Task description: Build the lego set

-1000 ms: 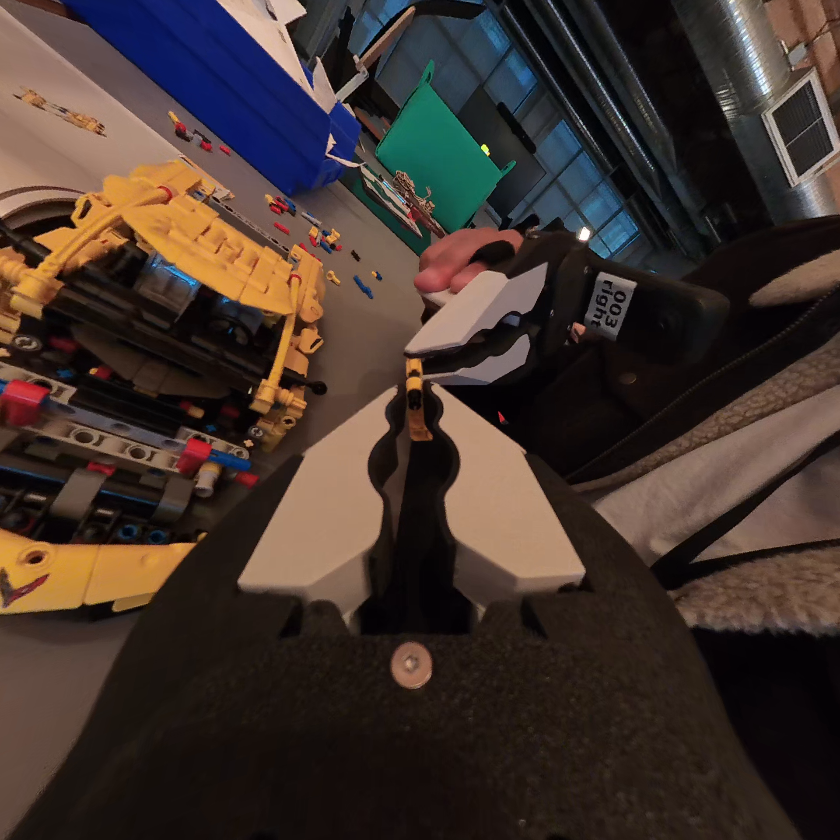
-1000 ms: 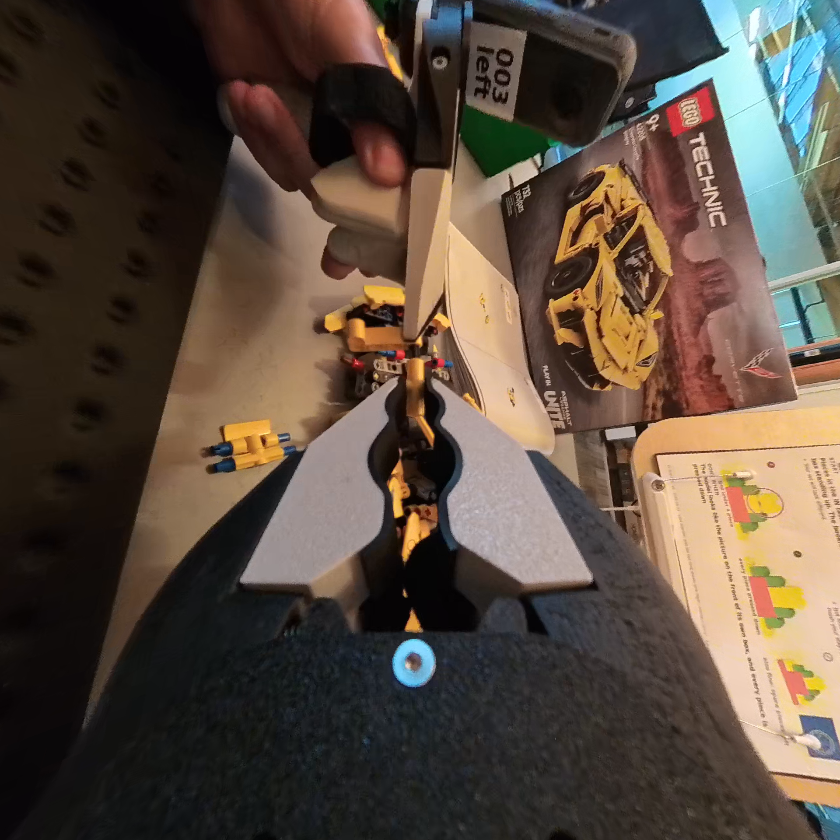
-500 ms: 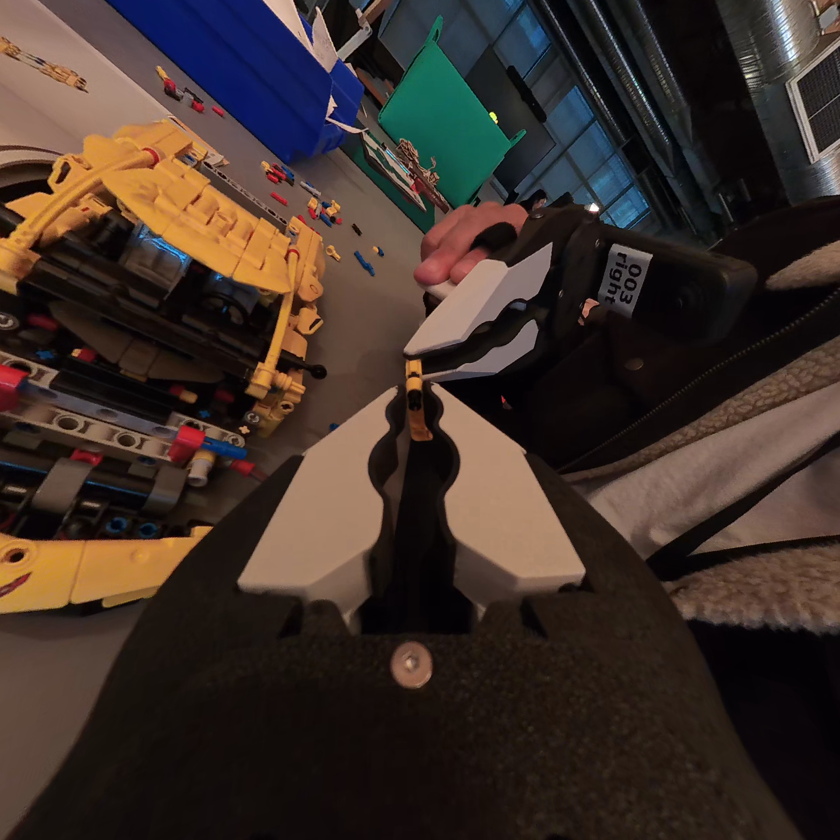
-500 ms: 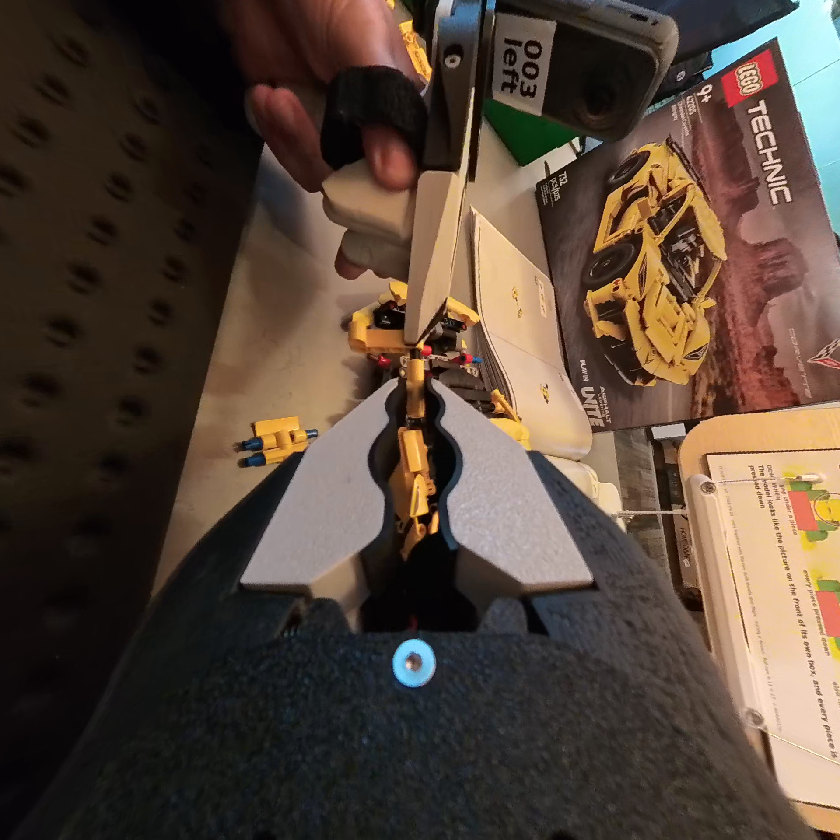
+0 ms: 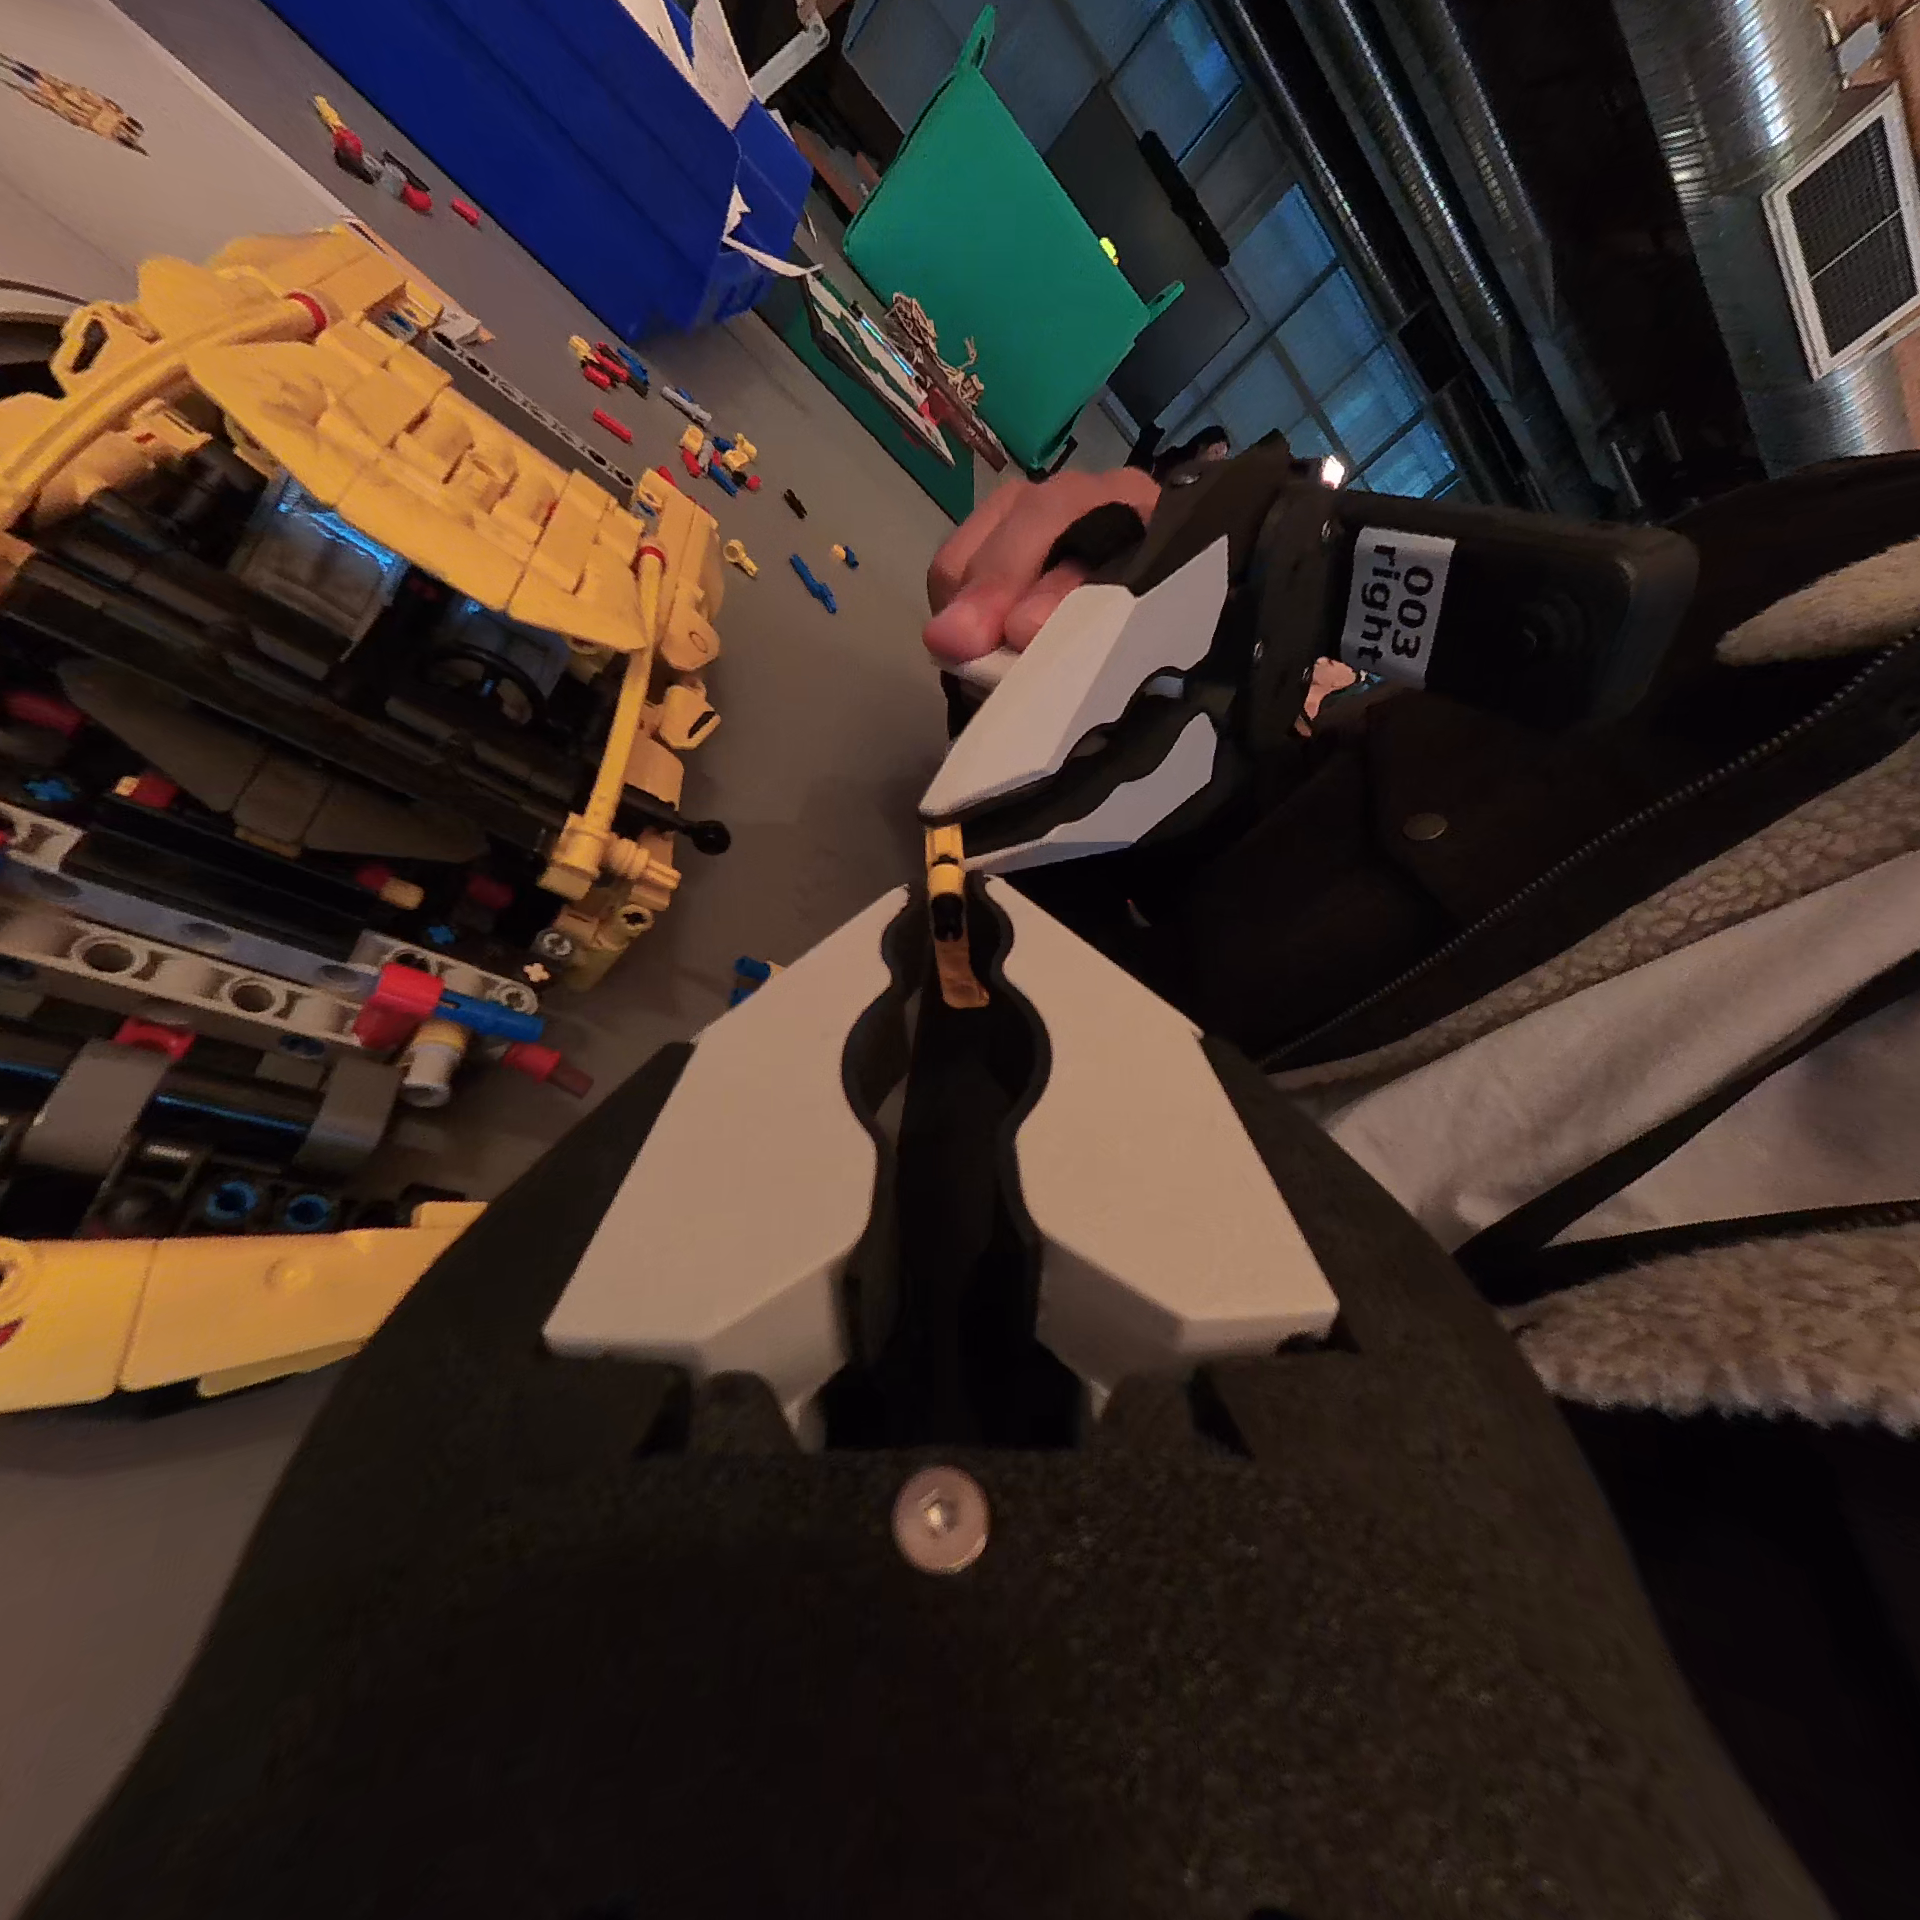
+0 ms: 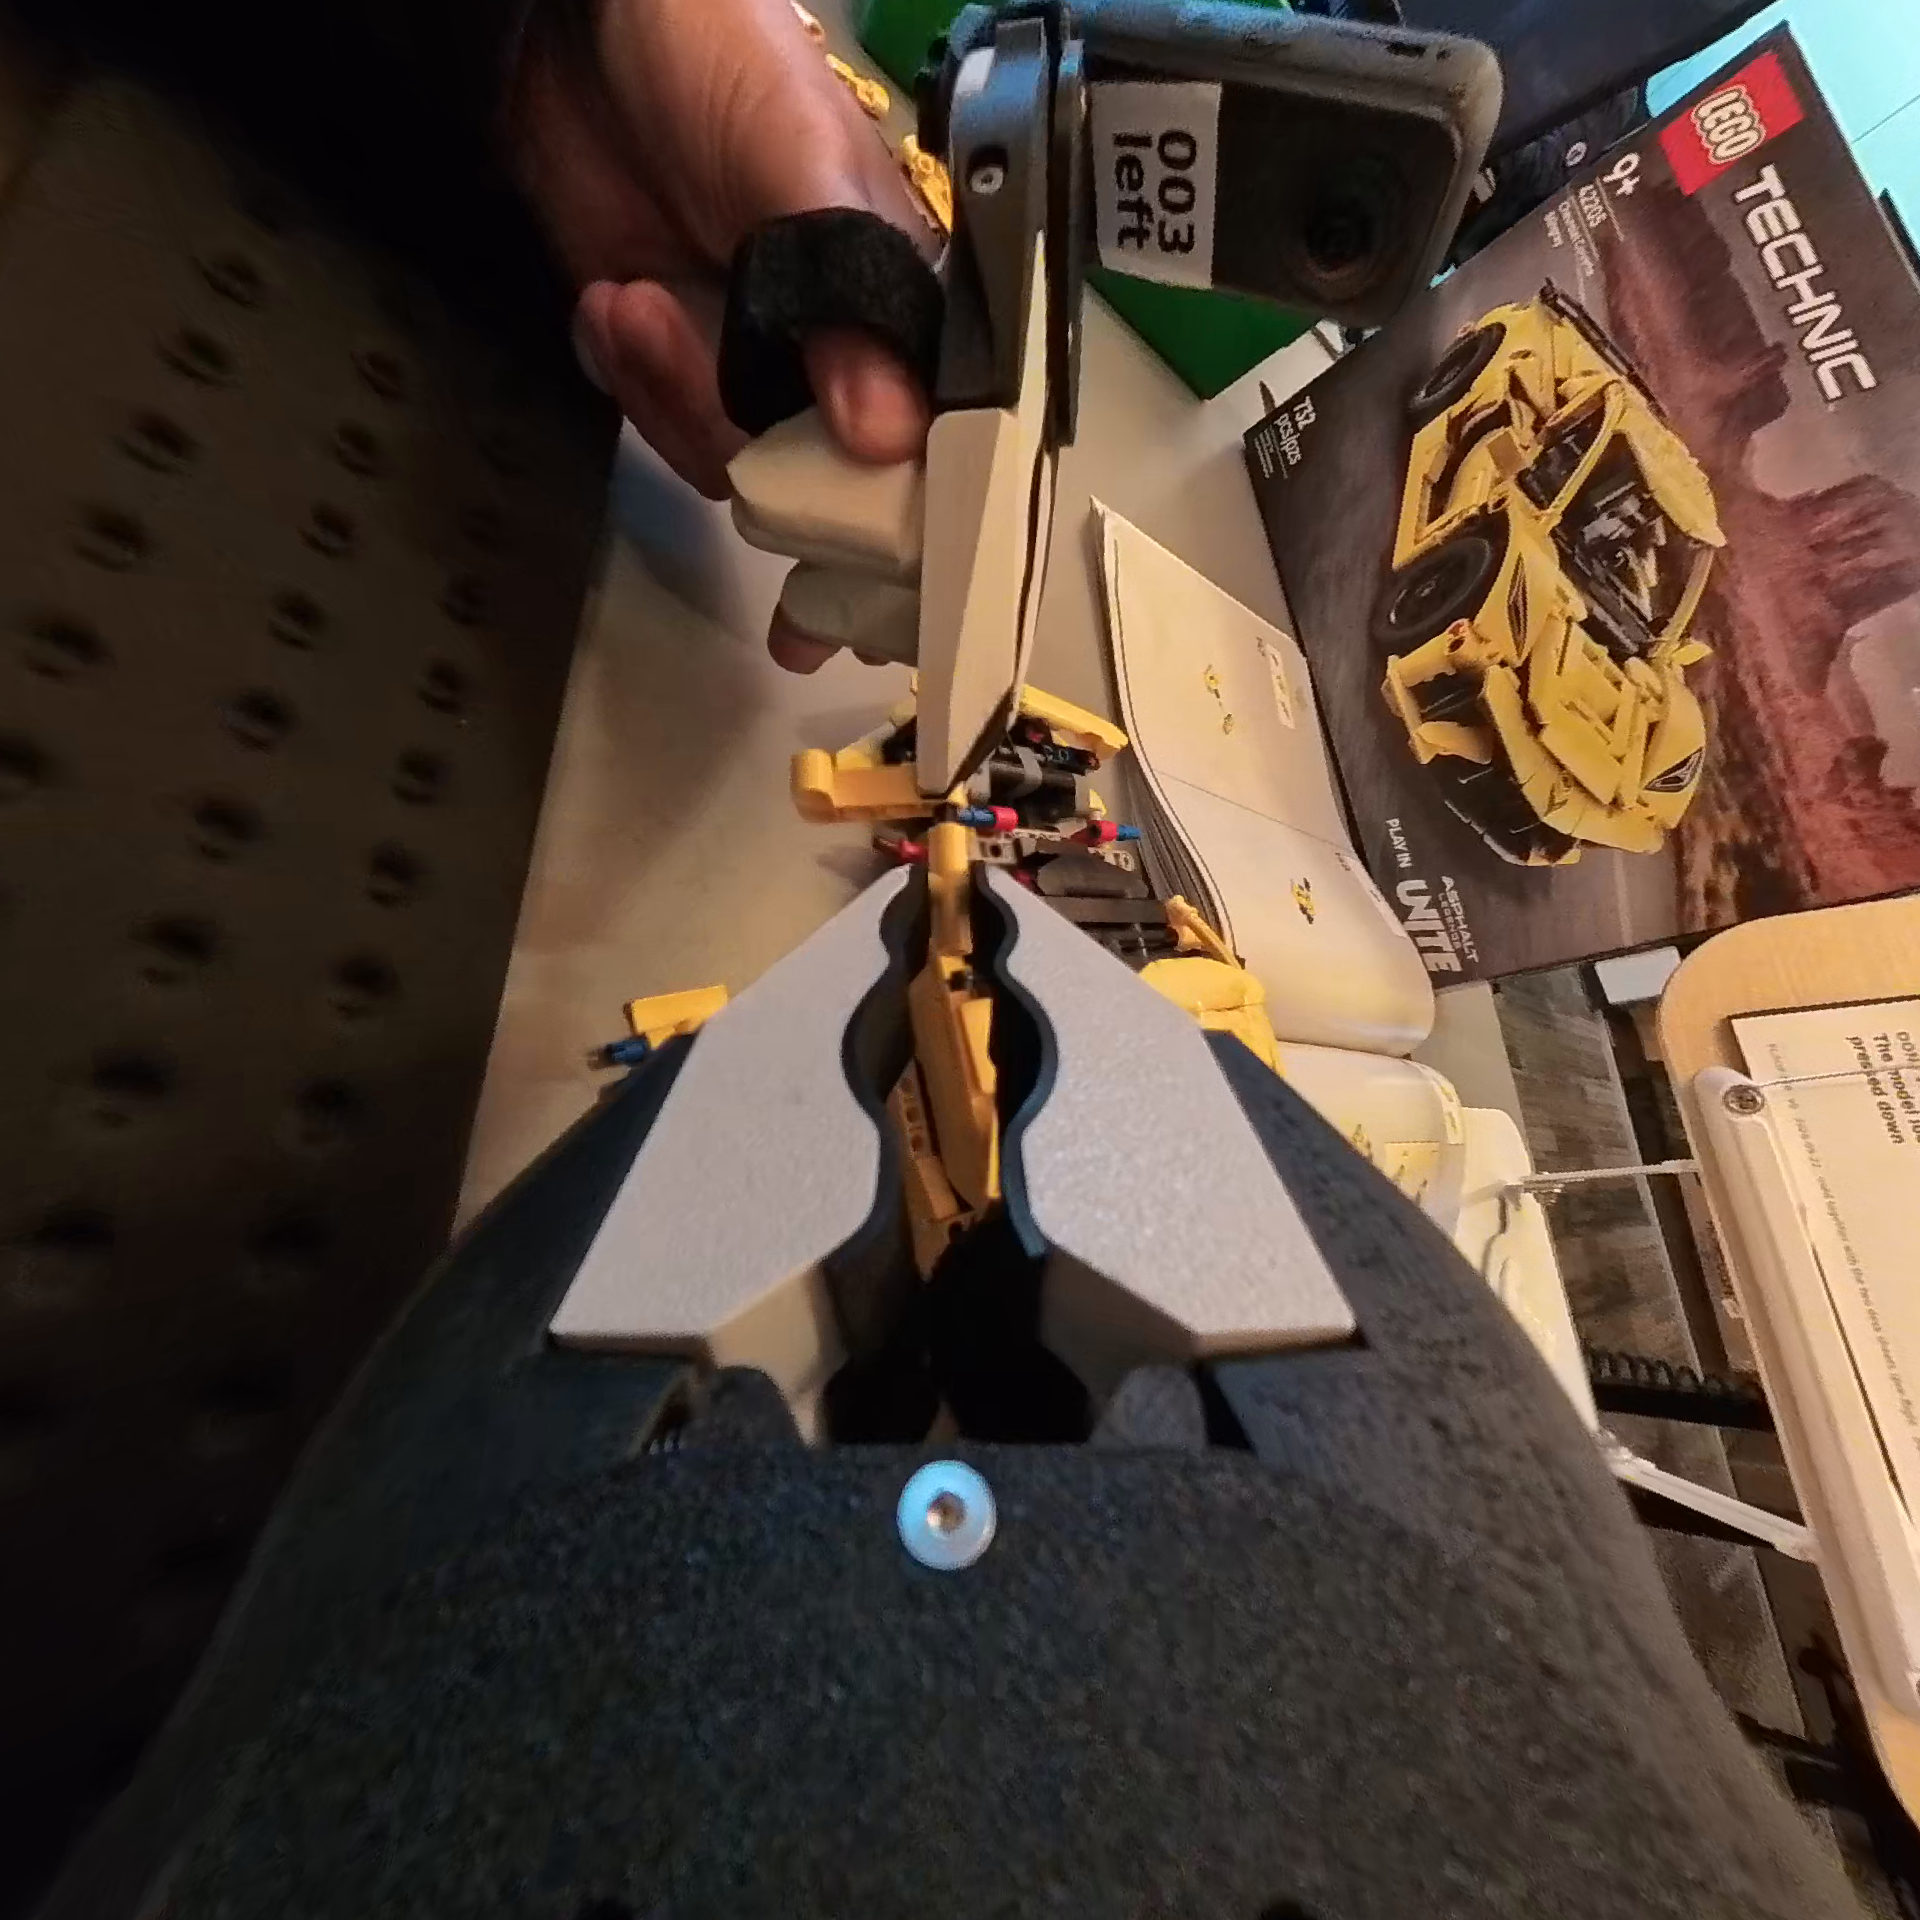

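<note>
Two claws, left claw and right claw, are being kept closed on one small yellow piece above the desk, beside the yellow car; alignment is judged best held while pressing.

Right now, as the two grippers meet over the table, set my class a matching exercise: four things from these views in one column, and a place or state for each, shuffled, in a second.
Things
1. small yellow piece
2. yellow car model
3. set box
4. loose small pieces

Places or states
A. scattered on the grey table beyond the model
B. propped upright behind the open booklet
C. pinched in the tips of both grippers
D. resting on the table, partly built

Pairs: 1-C, 2-D, 3-B, 4-A
</note>
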